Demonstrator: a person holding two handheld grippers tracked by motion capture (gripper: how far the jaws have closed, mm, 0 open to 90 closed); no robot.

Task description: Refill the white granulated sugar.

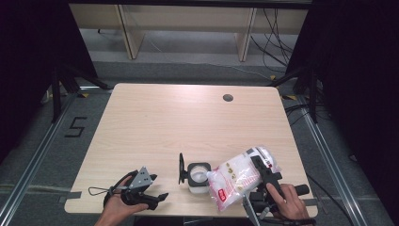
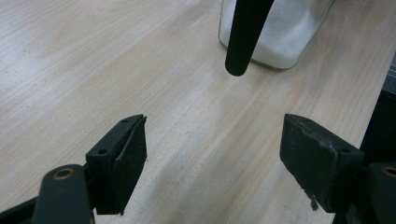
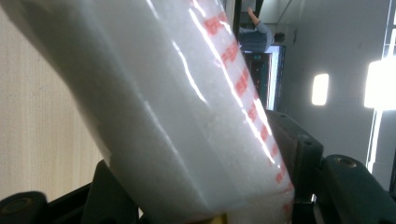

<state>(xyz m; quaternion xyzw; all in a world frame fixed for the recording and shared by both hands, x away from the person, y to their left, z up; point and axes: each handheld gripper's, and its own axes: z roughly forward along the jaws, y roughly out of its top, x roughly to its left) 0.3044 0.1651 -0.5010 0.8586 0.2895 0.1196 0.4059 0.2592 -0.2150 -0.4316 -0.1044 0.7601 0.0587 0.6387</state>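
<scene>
The step in hand looks like pouring white grains from the bag (image 1: pixel 240 176) into the jar (image 1: pixel 198 175), which stands open near the tabletop's (image 1: pixel 188 122) near edge, a little right of its middle. Its black lid (image 1: pixel 181 168) is swung up on the jar's left side.

The right gripper (image 1: pixel 261 172) has its fingers (image 3: pixel 299 154) closed on the bag about halfway in, pressing it from both sides. The bag is tilted with its lower end toward the jar, close beside the jar's right rim. Whether that end is cut open the pictures do not show.

The left gripper (image 1: pixel 149 187) rests low near the near-left part of the tabletop. Its fingers (image 2: pixel 125 158) are spread wide with nothing between them, pointing at the jar and the lid's edge.

To pour well:
- Bring the bag's low corner over the mouth, not just beside it; at present it seems to sit at the rim, so grains could spill onto the tabletop.
- Tip slowly. A soft bag slumps, and its contents can rush out at once.
- Keep the grip steady; squeezing harder would push grains out in a burst.
- The idle left gripper could steady the jar, since a nudge from the bag might shift it.
</scene>
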